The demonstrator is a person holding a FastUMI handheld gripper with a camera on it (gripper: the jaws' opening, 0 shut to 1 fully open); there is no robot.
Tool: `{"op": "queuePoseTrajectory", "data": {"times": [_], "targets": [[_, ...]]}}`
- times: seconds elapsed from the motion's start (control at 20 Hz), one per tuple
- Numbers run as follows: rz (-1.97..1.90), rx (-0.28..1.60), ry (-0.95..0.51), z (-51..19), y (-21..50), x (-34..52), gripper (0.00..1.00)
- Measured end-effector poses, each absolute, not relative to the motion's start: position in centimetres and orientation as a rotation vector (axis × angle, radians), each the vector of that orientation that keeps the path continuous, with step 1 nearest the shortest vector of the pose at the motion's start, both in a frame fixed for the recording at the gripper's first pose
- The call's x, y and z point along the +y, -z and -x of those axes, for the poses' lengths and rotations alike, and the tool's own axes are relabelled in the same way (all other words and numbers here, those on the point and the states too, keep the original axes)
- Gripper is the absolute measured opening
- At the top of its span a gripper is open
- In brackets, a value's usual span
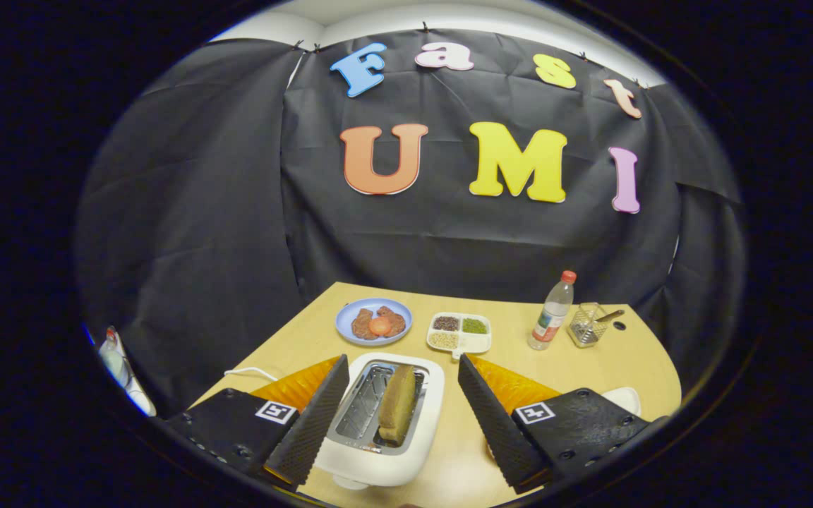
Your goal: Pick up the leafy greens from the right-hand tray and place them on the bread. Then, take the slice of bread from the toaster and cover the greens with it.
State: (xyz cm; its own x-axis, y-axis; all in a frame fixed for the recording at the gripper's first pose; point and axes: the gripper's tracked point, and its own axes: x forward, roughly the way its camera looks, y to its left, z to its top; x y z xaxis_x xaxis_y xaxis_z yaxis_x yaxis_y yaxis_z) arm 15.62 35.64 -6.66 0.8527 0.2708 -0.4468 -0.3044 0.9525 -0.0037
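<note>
A white toaster (385, 423) stands on the wooden table between my fingers, seen from above. A brown slice of bread (396, 413) sticks up out of its right slot; the left slot holds nothing. My gripper (401, 384) is open, its fingers spread wide on either side of the toaster's top and well above it, touching nothing. A white rim of a tray or plate (625, 398) peeks out behind the right finger; what lies on it is hidden.
Beyond the toaster sit a blue plate (373, 321) with brown food and an orange piece, and a white divided dish (459, 333) of grains. To their right stand a red-capped bottle (552, 314) and a glass container (586, 324). A white cable (248, 372) trails left of the toaster.
</note>
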Motion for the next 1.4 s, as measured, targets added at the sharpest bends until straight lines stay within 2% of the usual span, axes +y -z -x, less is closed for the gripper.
{"op": "queuePoseTrajectory", "data": {"times": [0.1,0.55,0.65,0.85,0.9,0.95,1.05,1.1,1.15,1.4], "targets": [[0.111,0.522,-0.347,-16.3,7.4,36.4,0.96],[0.202,0.794,-0.328,-18.0,13.3,35.9,0.96],[0.202,0.798,-0.337,-18.0,13.4,36.3,0.82],[0.216,0.853,-0.330,-17.9,14.9,36.2,0.44],[0.219,0.851,-0.320,-18.0,14.9,36.0,0.24],[0.223,0.843,-0.318,-18.0,14.7,35.9,0.17],[0.227,0.841,-0.310,-17.7,14.5,35.5,0.09],[0.214,0.834,-0.316,-17.7,13.8,35.5,0.09],[0.208,0.825,-0.312,-17.5,13.8,35.4,0.02],[0.185,0.739,-0.344,-16.4,9.8,35.5,0.02]]}}
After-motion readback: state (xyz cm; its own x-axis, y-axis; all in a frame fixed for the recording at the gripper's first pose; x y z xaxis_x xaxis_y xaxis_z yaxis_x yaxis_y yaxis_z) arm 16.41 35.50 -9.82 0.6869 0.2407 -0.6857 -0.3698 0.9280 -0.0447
